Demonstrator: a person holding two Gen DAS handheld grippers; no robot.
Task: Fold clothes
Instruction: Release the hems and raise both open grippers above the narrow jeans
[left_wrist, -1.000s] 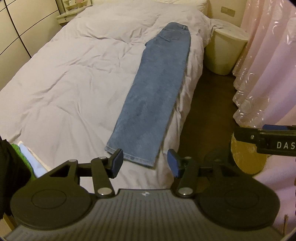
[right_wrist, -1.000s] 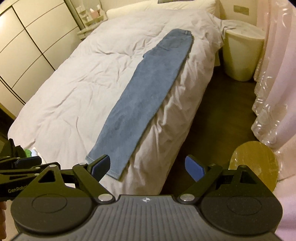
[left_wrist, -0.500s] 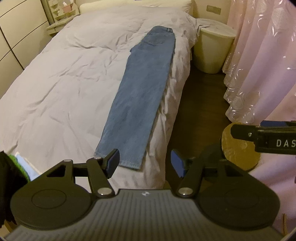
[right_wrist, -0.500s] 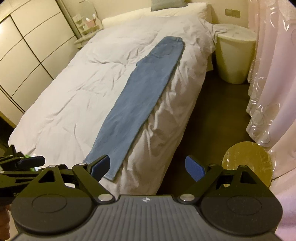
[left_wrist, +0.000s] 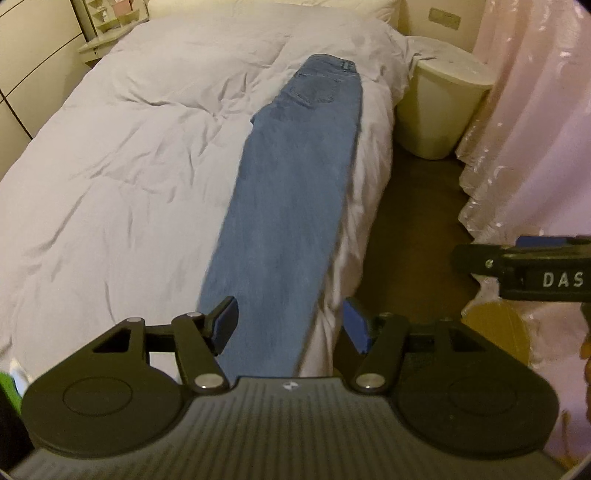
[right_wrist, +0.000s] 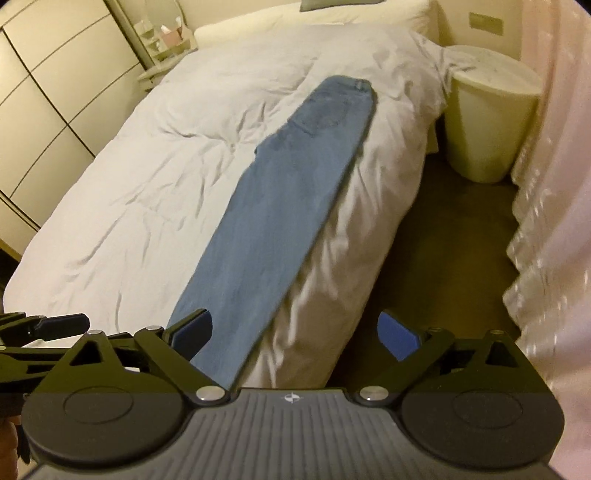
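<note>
1. Jeans (left_wrist: 291, 206) lie flat and lengthwise along the right edge of the bed (left_wrist: 110, 177), waistband at upper centre of frame, hems at the bottom.
2. Left gripper (left_wrist: 290, 326): jaws wide apart, empty, over the hem end.
3. Right gripper (right_wrist: 295, 332): jaws wide apart, empty, straddling the bed edge.
4. Bin (right_wrist: 491, 125) at upper right.
</note>
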